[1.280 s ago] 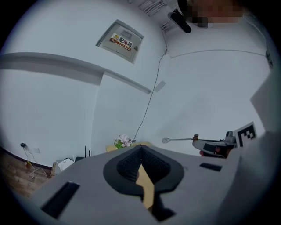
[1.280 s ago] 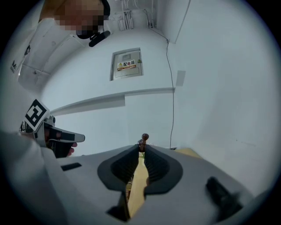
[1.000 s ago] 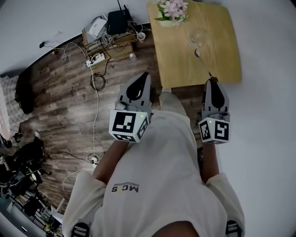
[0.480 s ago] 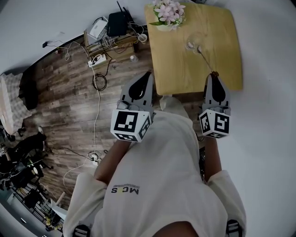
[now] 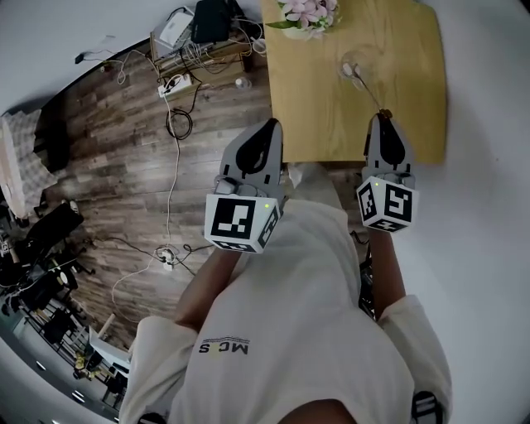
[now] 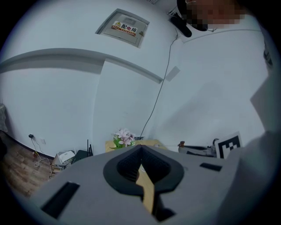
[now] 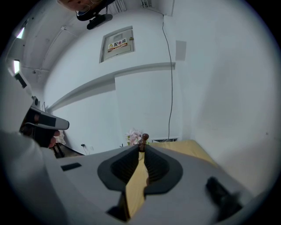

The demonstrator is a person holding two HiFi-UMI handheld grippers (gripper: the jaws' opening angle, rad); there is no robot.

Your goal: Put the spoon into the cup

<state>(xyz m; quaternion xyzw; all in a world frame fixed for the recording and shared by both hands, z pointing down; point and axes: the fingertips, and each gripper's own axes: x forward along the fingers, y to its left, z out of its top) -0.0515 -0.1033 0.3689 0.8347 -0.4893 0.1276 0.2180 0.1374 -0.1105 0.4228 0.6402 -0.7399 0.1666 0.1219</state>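
Observation:
A clear glass cup [image 5: 354, 68] stands on the wooden table [image 5: 414, 108] near its far side. In the head view my right gripper [image 5: 383, 118] hovers over the table's near edge, shut on the handle of a thin spoon [image 5: 370, 96]. The spoon slants away from the jaws and its far end reaches the cup; whether it is inside I cannot tell. The right gripper view shows the spoon's brown knob [image 7: 143, 138] pinched at the tips of the right gripper [image 7: 142, 148]. My left gripper [image 5: 272, 126] is shut and empty beside the table's near left corner, its jaw tips meeting in the left gripper view [image 6: 140, 147].
A pot of pink flowers [image 5: 308, 15] sits at the table's far left corner. Cables, a power strip [image 5: 178, 84] and boxes lie on the wood floor to the left. A white wall runs along the table's right side.
Both grippers have moved forward toward the table and lower. The spoon's far end now lies at the cup instead of short of it.

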